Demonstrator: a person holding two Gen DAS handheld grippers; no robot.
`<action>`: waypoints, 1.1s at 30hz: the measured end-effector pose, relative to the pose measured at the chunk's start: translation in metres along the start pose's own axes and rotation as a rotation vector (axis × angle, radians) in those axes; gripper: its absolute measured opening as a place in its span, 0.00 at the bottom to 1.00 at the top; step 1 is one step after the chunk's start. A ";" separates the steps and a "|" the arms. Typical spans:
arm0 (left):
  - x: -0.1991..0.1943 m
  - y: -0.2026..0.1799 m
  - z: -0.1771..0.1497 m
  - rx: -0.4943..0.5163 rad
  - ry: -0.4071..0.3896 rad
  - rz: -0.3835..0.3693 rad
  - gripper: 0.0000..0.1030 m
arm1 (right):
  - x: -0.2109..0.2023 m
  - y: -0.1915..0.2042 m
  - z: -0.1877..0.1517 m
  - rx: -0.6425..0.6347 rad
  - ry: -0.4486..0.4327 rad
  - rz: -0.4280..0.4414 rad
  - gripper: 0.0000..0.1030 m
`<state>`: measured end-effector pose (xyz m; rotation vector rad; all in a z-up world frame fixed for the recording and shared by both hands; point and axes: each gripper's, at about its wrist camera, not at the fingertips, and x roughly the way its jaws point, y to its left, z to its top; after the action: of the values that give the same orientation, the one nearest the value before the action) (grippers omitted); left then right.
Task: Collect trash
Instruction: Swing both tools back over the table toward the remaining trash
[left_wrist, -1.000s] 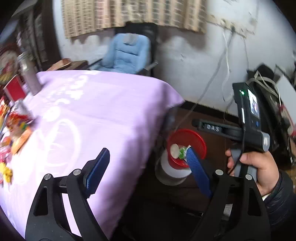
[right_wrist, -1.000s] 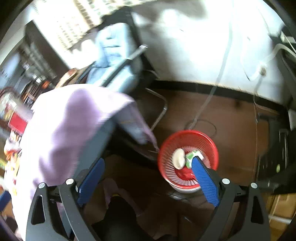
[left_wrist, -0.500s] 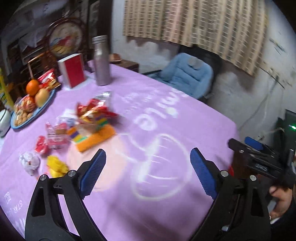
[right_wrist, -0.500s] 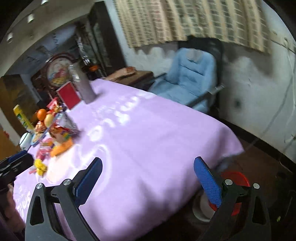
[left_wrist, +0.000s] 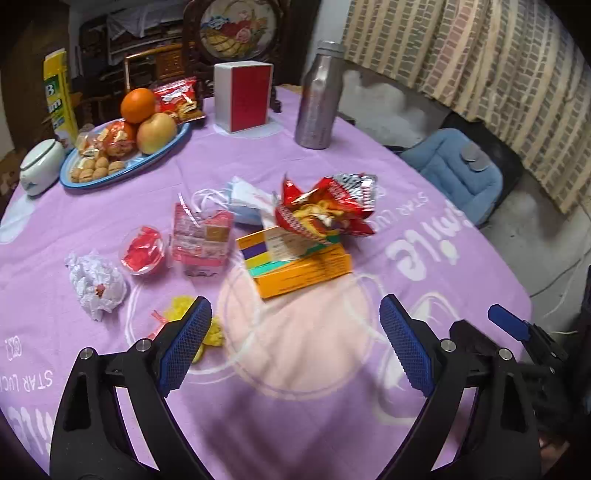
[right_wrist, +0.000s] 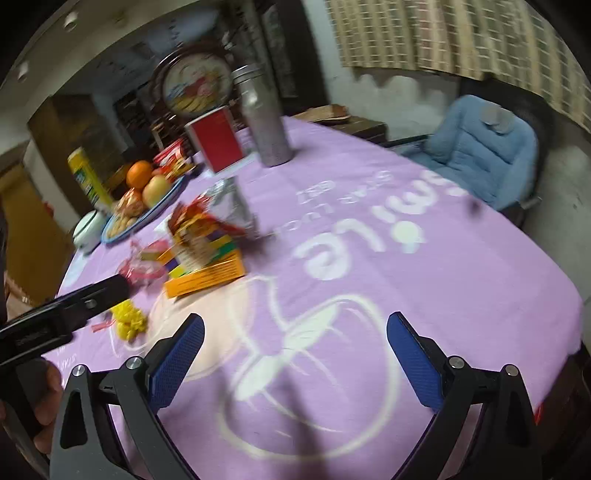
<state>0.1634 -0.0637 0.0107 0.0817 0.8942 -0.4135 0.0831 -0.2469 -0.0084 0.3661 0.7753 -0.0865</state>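
Both tongs, left (left_wrist: 291, 345) and right (right_wrist: 293, 356), spread wide and empty above the purple worktop (left_wrist: 424, 236); trash clustered ahead: crisp bag (left_wrist: 327, 210) on orange box (left_wrist: 303, 267), crumpled tissue (left_wrist: 96, 282), yellow wrapper (left_wrist: 188, 317) nearest; best approached low, nearest piece first.
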 end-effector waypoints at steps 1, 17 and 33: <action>0.002 0.001 -0.001 0.000 0.001 0.008 0.87 | 0.005 0.007 0.001 -0.018 0.008 0.003 0.94; 0.008 0.057 0.012 -0.166 0.003 0.047 0.89 | 0.065 0.069 0.026 -0.180 0.114 0.045 0.95; -0.003 0.136 0.016 -0.404 -0.005 0.123 0.89 | 0.089 0.112 0.020 -0.242 0.160 0.081 0.95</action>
<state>0.2264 0.0585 0.0093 -0.2346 0.9470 -0.1134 0.1836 -0.1443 -0.0255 0.1755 0.9171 0.1136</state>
